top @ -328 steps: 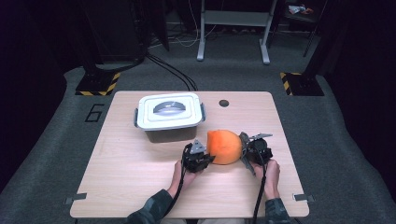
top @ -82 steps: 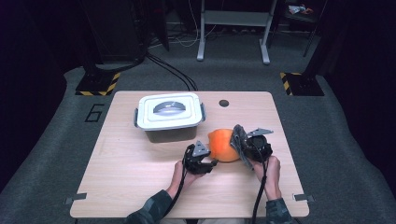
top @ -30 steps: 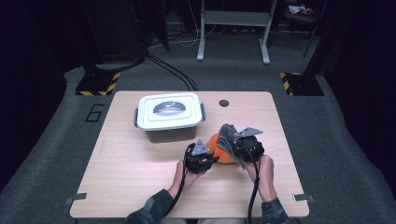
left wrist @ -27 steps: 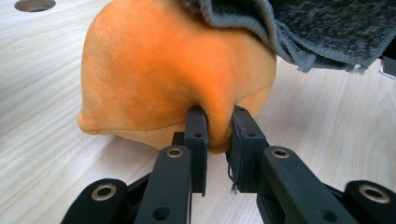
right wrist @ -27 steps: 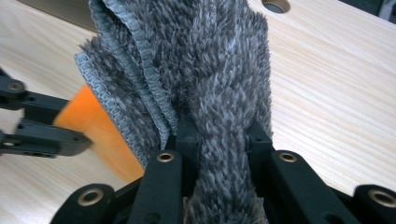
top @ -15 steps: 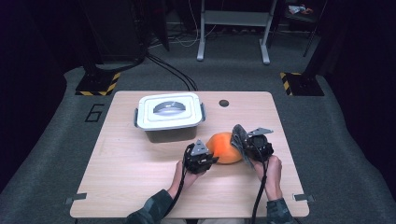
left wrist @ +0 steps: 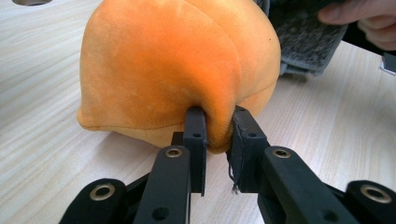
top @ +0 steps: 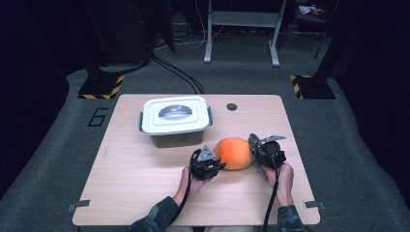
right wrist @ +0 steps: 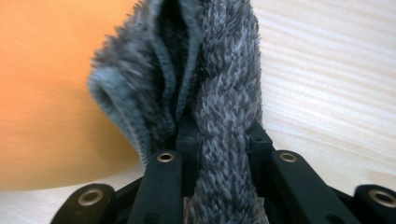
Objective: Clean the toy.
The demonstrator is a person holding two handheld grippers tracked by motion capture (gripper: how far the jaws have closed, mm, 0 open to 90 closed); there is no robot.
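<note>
An orange plush toy (top: 234, 152) lies on the wooden table (top: 130, 183) between my two grippers. Its left end is pinched by my left gripper (top: 215, 164); in the left gripper view the left gripper (left wrist: 218, 119) is shut on a fold of the orange plush (left wrist: 177, 60). My right gripper (top: 254, 150) sits at the toy's right end. In the right gripper view the right gripper (right wrist: 219, 133) is shut on the toy's grey furry part (right wrist: 224, 84), with the orange body (right wrist: 46, 84) to the left. The grey fur (left wrist: 303, 37) also appears behind the plush.
A grey box with a white clip-on lid (top: 175, 116) stands just behind and left of the toy. A small round hole (top: 232, 107) sits near the table's far edge. A person's hand (left wrist: 359, 18) holds the right gripper.
My right gripper has moved to the right and down with the grey fur, uncovering more of the orange body. The left gripper has stayed put, still pinching the plush.
</note>
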